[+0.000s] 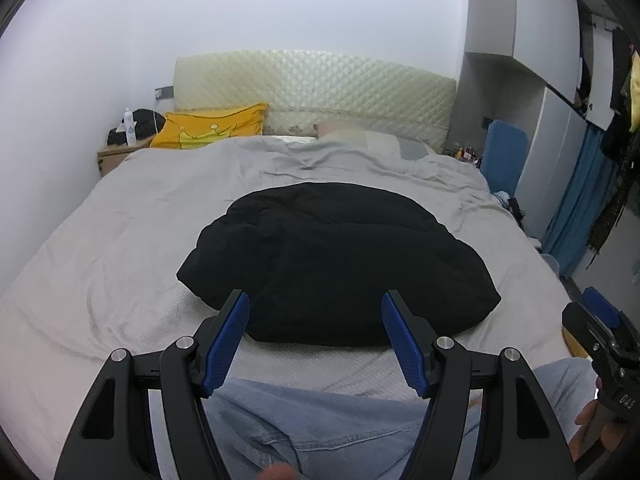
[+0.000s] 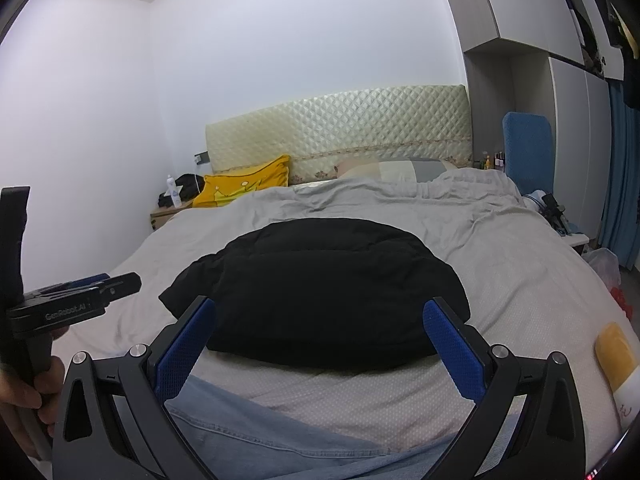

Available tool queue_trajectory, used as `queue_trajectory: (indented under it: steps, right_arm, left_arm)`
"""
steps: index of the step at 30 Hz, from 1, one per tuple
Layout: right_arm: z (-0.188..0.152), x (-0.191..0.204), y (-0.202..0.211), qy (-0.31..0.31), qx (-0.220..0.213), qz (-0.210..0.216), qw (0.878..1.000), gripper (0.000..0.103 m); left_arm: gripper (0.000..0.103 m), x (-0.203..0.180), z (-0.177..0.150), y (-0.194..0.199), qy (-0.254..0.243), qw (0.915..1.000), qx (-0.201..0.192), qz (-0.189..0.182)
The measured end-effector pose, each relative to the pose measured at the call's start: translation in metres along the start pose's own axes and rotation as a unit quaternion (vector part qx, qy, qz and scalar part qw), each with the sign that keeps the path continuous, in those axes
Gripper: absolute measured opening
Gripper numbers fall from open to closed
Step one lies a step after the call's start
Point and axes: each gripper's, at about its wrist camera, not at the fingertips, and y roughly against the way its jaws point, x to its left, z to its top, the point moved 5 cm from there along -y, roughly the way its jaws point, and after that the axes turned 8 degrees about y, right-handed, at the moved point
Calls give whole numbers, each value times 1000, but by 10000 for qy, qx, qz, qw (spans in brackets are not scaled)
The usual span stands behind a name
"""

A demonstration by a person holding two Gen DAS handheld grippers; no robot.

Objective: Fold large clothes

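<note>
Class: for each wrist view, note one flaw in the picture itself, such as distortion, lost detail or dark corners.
Left wrist view: fisheye bows the quilted cream headboard and blackens the corners. Right wrist view: the puffy black garment is so dark its folds barely show, while the white wall looks evenly lit, without glare.

The black garment [image 1: 336,256] is matt, soft cloth. The bed [image 1: 120,232] cover is grey wrinkled fabric. The headboard [image 1: 320,88] looks quilted and glossy. Tool pads [image 1: 226,344] are blue textured rubber.
</note>
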Motion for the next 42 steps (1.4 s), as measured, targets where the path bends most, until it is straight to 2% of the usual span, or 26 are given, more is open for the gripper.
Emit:
queue_trajectory:
  steps: [12, 42]
  right_arm:
    - [1, 0, 2, -30, 5, -39, 10000, 103]
    - [2, -2, 11, -61, -19, -110, 9999, 103]
  left_arm:
    - [69, 1, -1, 0, 88, 9999, 83, -122]
    - [69, -2, 5, 9, 80, 9999, 35, -87]
